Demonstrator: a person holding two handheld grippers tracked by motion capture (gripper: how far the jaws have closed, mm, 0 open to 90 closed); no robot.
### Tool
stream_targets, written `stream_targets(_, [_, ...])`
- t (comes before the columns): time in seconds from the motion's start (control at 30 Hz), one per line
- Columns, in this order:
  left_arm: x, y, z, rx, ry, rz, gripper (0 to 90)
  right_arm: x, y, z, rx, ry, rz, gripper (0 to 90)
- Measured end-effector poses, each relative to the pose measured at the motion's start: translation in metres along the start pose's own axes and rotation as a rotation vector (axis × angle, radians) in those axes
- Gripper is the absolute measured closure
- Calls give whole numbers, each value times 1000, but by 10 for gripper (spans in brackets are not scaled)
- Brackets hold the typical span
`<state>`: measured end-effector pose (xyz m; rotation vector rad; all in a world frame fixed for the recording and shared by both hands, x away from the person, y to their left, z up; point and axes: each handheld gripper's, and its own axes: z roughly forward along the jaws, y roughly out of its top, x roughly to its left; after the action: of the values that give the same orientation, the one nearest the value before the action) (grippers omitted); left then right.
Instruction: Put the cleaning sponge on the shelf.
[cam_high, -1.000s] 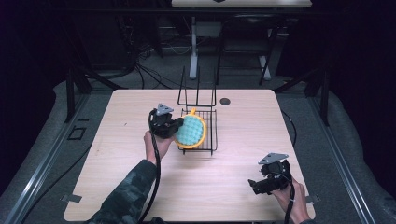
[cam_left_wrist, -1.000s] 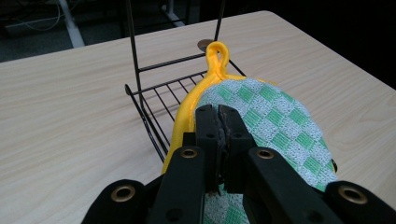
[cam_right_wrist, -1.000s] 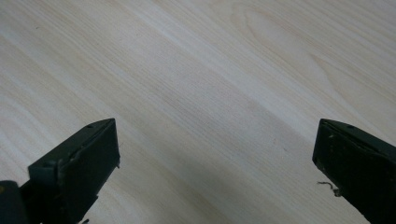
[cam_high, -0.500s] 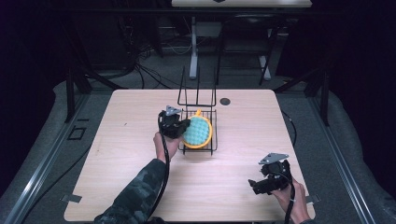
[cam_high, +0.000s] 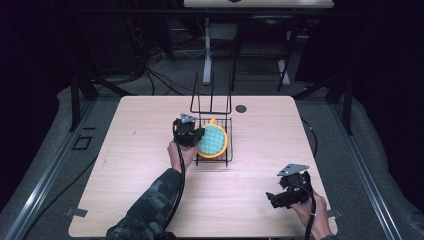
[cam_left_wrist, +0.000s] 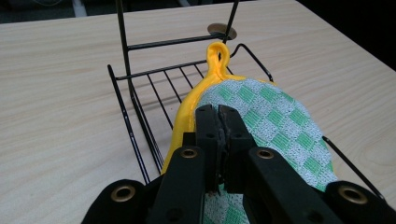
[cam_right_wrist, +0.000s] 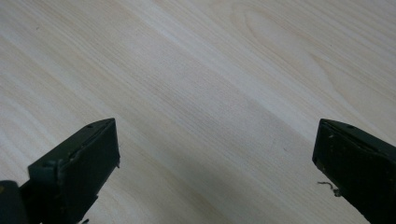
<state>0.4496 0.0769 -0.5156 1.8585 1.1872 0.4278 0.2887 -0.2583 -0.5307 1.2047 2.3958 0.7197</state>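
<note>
- Left tool (cam_high: 199, 136), held in the person's left hand (cam_high: 180, 152), is clenched on the edge of a round pot holder (cam_high: 213, 140) near the middle of the desk (cam_high: 140, 125).
- From the left gripper view, the tool's (cam_left_wrist: 218, 116) two black jaws press together over the pot holder's (cam_left_wrist: 271, 121) green-and-white checked cloth, beside its yellow border.
- A yellow hanging loop (cam_left_wrist: 218, 52) sticks out at the pot holder's far end.
- The pot holder lies over a black wire rack (cam_high: 214, 127), tilted, its yellow rim against the rack's (cam_left_wrist: 154, 93) bottom wires.
- The rack has upright wire posts at its far side, and a small dark round grommet (cam_high: 241, 108) sits in the desk just beyond it.
- Right tool (cam_high: 274, 199), in the person's right hand (cam_high: 311, 210), hovers at the near right corner of the desk, well apart from the rack.
- In the right gripper view, its jaws stand wide apart, released, over bare pale wood (cam_right_wrist: 210, 93).
</note>
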Motion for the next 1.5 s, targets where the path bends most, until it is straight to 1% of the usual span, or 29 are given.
stream_targets(0.07, [1,0,3,8,0,-10,881,0,0,0,-1,-2,1,1])
stream_targets(0.13, [1,0,5,17,4,-7,881,0,0,1,4,-1,0,1])
stream_targets(0.17, [1,0,7,30,-1,-12,880,0,1,1,3,0,-2,1])
stream_targets(0.2, [1,0,8,39,-2,-8,880,0,1,1,3,0,-2,1])
stream_targets(0.3, [2,-1,9,41,4,-11,880,0,1,2,-6,1,0,1])
stream_targets(0.33, [3,-1,10,48,11,-16,880,-1,1,2,1,4,-2,1])
stream_targets(0.4, [3,-1,10,48,13,-18,880,0,2,2,0,4,-2,1])
stream_targets(0.47, [4,-1,11,57,12,-19,879,1,3,4,2,6,-6,1])
stream_targets(0.5, [4,-2,14,69,14,-23,878,1,3,4,8,10,-11,1])
stream_targets(0.53, [4,-2,14,69,14,-23,878,1,4,4,8,10,-13,1])
stream_targets(0.6, [4,-2,16,83,15,-24,877,1,4,4,5,8,-10,1])
stream_targets(0.67, [4,-2,16,86,15,-18,877,1,4,3,7,8,-11,1])
stream_targets(0.77, [2,-1,17,85,21,-23,875,1,3,3,3,4,-9,1])
stream_targets(0.8, [1,0,18,91,21,-17,874,1,3,3,3,4,-9,1])
stream_targets(0.87, [0,1,19,90,25,-17,872,1,2,3,4,4,-5,0])
stream_targets(0.9, [-1,1,19,98,24,-21,872,1,2,3,6,5,-5,0])
stream_targets(1.07, [-2,1,20,94,34,-24,869,1,1,1,1,-2,-3,0])
stream_targets(1.2, [-2,2,20,95,41,-14,857,1,1,1,7,-4,-2,0])
stream_targets(1.23, [-2,2,20,96,40,-21,851,1,0,1,10,-2,2,0])
stream_targets(1.3, [0,2,19,95,34,-28,792,1,1,1,9,-2,2,0])
stream_targets(1.33, [0,2,19,93,32,-32,792,1,1,1,9,-2,2,0])
stream_targets(1.37, [0,3,17,87,30,-33,695,1,1,1,5,-4,-1,0])
stream_targets(1.43, [0,3,16,88,29,-34,575,1,1,1,5,-5,-1,0])
stream_targets(1.47, [0,3,16,84,26,-33,575,1,1,1,5,-5,-1,0])
stream_targets(1.5, [0,3,14,84,26,-24,479,1,1,1,5,-5,-1,0])
